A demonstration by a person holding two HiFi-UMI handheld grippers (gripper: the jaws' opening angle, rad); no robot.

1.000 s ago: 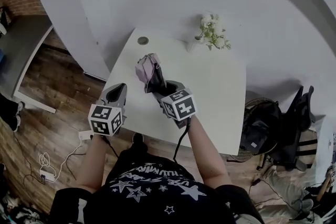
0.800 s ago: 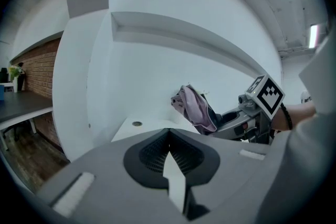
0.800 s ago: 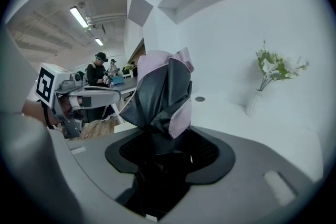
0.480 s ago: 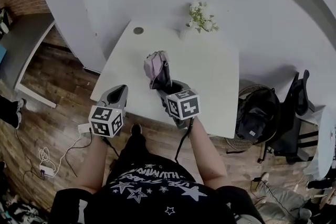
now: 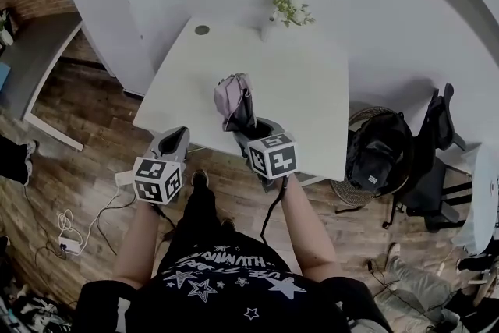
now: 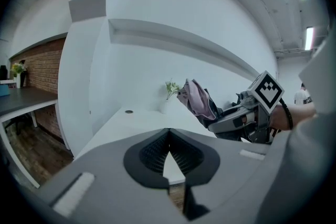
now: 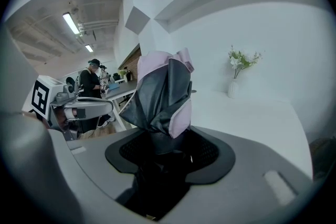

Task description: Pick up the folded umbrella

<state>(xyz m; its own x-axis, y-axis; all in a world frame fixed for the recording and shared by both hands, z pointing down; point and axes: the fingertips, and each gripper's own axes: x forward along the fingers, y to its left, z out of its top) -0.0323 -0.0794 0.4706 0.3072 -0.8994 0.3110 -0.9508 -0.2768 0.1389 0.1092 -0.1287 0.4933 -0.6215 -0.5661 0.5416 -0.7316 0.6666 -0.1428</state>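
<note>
The folded umbrella (image 5: pixel 232 97), pink outside with dark folds, stands upright in my right gripper (image 5: pixel 248 123), which is shut on its lower end. In the right gripper view the umbrella (image 7: pixel 163 94) rises out of the jaws and fills the middle, while its handle is hidden between the pads. It hangs in the air over the front edge of the white table (image 5: pixel 312 97). My left gripper (image 5: pixel 173 138) is further left, off the table's front edge, over the wooden floor. Its pads meet at the tips in the left gripper view (image 6: pixel 168 131), with nothing between them.
A white vase of flowers (image 5: pixel 284 8) stands at the table's far edge, and a small round cap (image 5: pixel 202 30) sits at its far left corner. A dark backpack (image 5: pixel 374 156) rests on a seat to the right. Cables (image 5: pixel 74 238) lie on the floor to the left. People stand at desks in the background (image 7: pixel 94 78).
Both grippers have drawn back from the table towards the person, with the umbrella carried along. The table and vase now sit further off in the head view.
</note>
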